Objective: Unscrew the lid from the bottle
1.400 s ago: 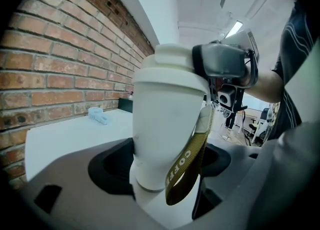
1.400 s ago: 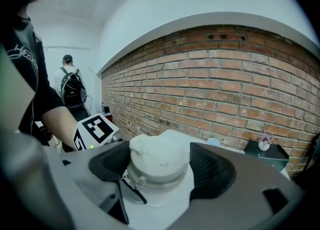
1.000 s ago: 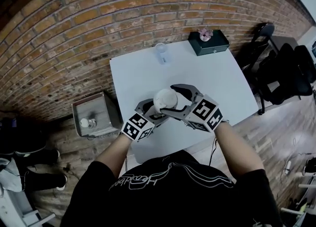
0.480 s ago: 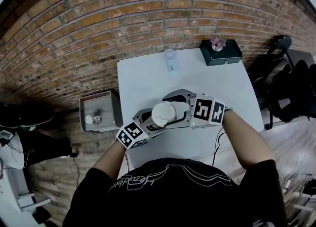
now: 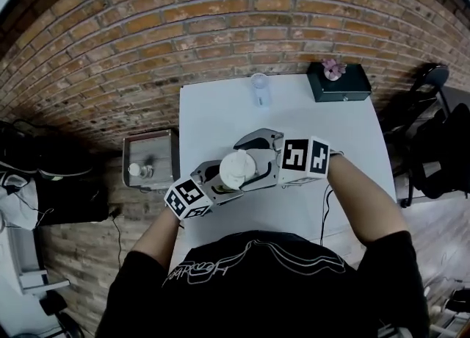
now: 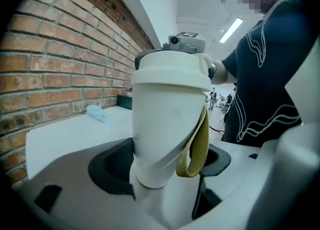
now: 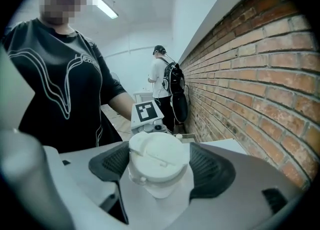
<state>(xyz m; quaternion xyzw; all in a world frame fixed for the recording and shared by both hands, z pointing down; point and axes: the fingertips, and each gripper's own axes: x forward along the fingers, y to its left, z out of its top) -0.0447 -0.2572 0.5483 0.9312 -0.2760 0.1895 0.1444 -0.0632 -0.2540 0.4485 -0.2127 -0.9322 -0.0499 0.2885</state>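
A white bottle with a yellow strap stands upright above the table's near part. My left gripper is shut on the bottle's lower body, one dark pad on each side. The round white lid sits on the bottle's top and faces the right gripper's camera. My right gripper is shut on the lid's rim from both sides. From the head view, the lid shows between the right gripper and the left gripper below it.
The white table carries a clear plastic cup at its far edge and a dark box with a pink flower at the far right. A grey crate sits on the floor at left. The brick wall runs behind. A person with a backpack stands far off.
My right gripper has rolled around the lid, and its marker cube now faces up more squarely. The left gripper and bottle have kept still. The head view has shifted.
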